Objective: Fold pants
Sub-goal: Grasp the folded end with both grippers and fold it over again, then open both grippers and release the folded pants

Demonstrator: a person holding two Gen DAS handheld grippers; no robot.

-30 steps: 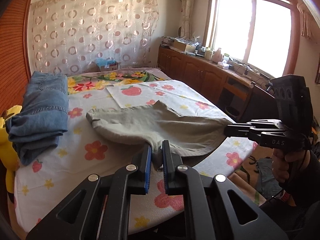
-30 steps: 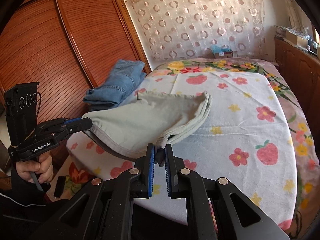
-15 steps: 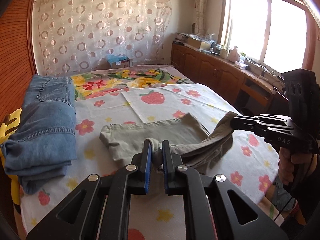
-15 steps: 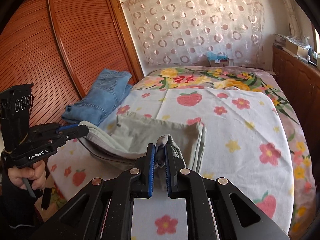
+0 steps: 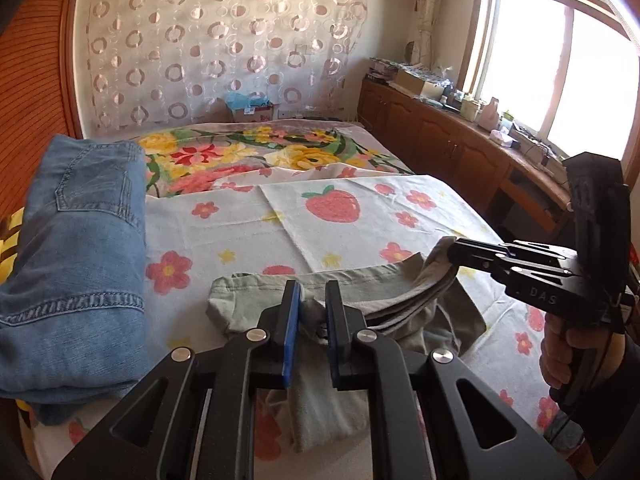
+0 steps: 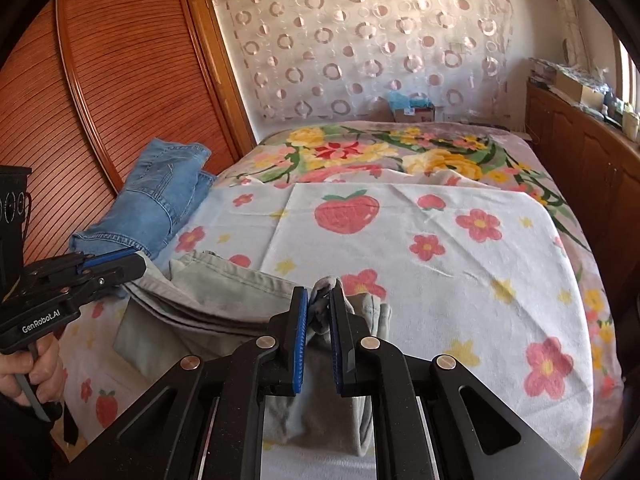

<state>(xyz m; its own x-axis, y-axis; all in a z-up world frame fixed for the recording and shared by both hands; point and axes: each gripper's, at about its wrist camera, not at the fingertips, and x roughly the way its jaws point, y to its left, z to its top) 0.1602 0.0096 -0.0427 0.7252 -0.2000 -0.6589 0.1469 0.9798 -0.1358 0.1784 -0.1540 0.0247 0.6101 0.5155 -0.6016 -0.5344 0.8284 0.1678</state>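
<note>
The left gripper [image 5: 311,312] had its jaws opening, a bunched edge of the grey-green pants [image 5: 256,292] between its blue pads [image 5: 291,332], which looked to be loosening off the cloth. The right gripper [image 6: 319,312] was likewise opening, a fold of the same pants [image 6: 224,292] caught between its fingers [image 6: 301,332]. The pants lay half folded on the bed [image 6: 460,292], spread just ahead of and beneath both grippers, on the flowered sheet. Beyond the left gripper, off to its left, folded jeans [image 5: 80,240] rested on the bed by the wooden wardrobe [image 6: 120,80]. Further ahead hung a circle-patterned curtain [image 5: 224,40].
</note>
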